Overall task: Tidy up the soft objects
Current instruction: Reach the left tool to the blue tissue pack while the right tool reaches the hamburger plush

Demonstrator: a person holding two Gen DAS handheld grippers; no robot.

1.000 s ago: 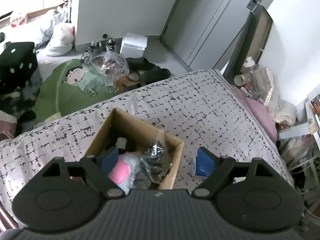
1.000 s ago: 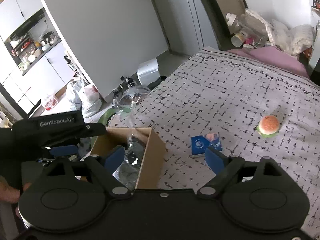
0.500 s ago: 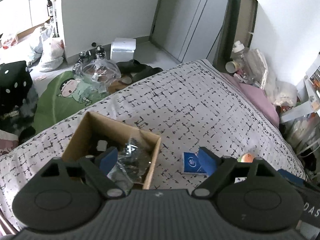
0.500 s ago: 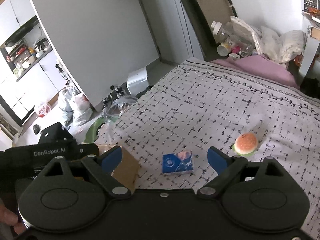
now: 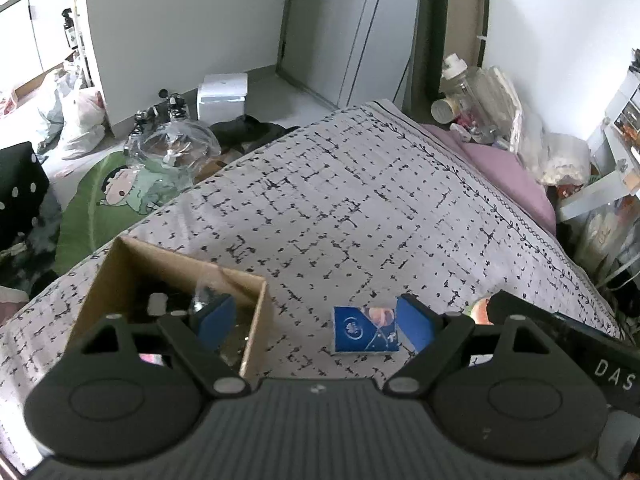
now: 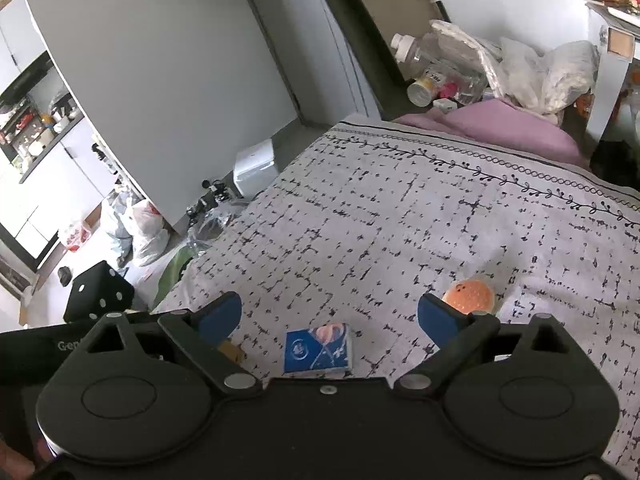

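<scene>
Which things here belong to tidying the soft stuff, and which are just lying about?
Job: blue packet, burger toy, cardboard box, left gripper, right gripper with opening jaws.
Lying about: white box, clear bottle, plastic bags.

Home bedroom: patterned bedspread, wardrobe doors, floor clutter.
</scene>
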